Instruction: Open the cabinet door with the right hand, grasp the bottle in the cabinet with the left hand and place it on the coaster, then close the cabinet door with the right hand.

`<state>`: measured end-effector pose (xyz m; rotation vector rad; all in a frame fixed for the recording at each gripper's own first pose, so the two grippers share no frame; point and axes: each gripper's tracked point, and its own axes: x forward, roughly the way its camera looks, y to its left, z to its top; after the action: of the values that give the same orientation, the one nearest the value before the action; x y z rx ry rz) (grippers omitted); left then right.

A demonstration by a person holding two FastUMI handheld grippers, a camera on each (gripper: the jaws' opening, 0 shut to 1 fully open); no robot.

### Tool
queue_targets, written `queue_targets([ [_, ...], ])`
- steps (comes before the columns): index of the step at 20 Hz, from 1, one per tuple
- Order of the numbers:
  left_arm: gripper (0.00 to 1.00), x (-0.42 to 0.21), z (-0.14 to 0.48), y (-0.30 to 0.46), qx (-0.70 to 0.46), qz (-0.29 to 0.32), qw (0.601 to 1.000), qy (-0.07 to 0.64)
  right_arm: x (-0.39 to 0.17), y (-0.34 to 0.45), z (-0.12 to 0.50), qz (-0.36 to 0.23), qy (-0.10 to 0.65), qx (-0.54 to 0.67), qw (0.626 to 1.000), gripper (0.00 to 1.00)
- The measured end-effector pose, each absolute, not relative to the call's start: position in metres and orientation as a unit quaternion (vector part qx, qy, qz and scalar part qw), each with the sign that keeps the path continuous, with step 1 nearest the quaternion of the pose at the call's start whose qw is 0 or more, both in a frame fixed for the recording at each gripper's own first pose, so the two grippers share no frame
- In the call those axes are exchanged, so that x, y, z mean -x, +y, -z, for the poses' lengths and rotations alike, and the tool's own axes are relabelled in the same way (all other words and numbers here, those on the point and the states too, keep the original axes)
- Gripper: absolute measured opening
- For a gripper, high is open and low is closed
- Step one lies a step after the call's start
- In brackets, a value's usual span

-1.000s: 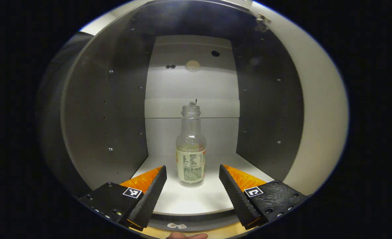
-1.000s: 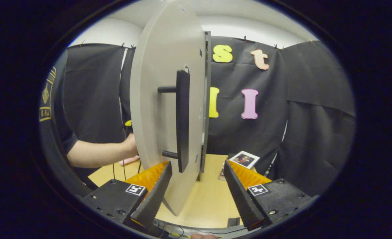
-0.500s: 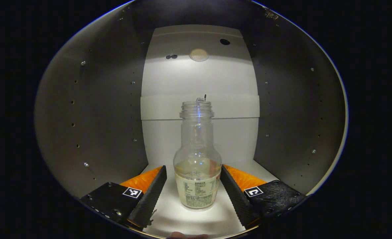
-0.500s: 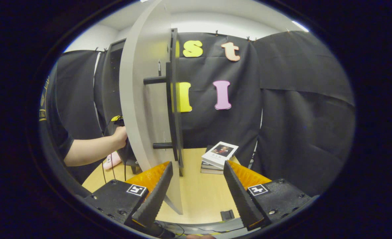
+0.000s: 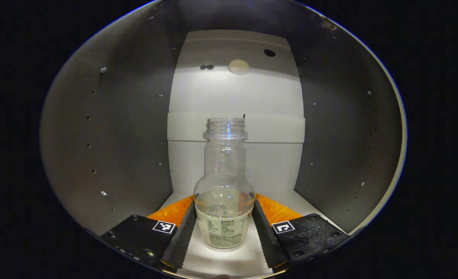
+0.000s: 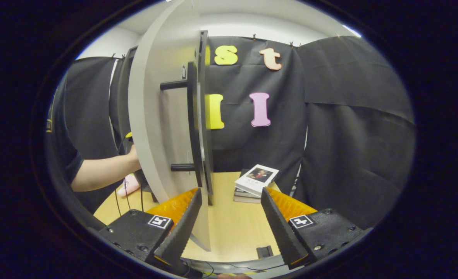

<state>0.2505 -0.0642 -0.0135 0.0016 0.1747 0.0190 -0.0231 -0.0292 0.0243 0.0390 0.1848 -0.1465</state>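
The bottle (image 5: pixel 224 201) stands upright on the pale floor of the cabinet (image 5: pixel 116 128), uncapped, with the left gripper (image 5: pixel 224 228) narrowed around its labelled lower body, both fingers touching its sides. In the right gripper view, the right gripper (image 6: pixel 229 217) hangs wide and empty beside the open cabinet door (image 6: pixel 157 128), near its dark handle (image 6: pixel 192 124).

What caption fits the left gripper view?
Left claw closing around a clear bottle standing inside the cabinet.
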Motion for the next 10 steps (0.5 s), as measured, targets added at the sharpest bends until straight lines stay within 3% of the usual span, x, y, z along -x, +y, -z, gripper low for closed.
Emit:
queue_targets([
  [4, 0.75, -0.236, -0.001, -0.061, 0.003, 0.010, 0.996, 0.086, 0.018, -0.022, -0.008, 0.016, 0.094, -0.040, 0.995, 0.96],
  [10, 0.75, -0.212, -0.012, -0.073, -0.019, -0.012, 0.998, 0.055, 0.031, -0.019, 0.020, -0.070, 0.116, -0.042, 0.990, 0.96],
])
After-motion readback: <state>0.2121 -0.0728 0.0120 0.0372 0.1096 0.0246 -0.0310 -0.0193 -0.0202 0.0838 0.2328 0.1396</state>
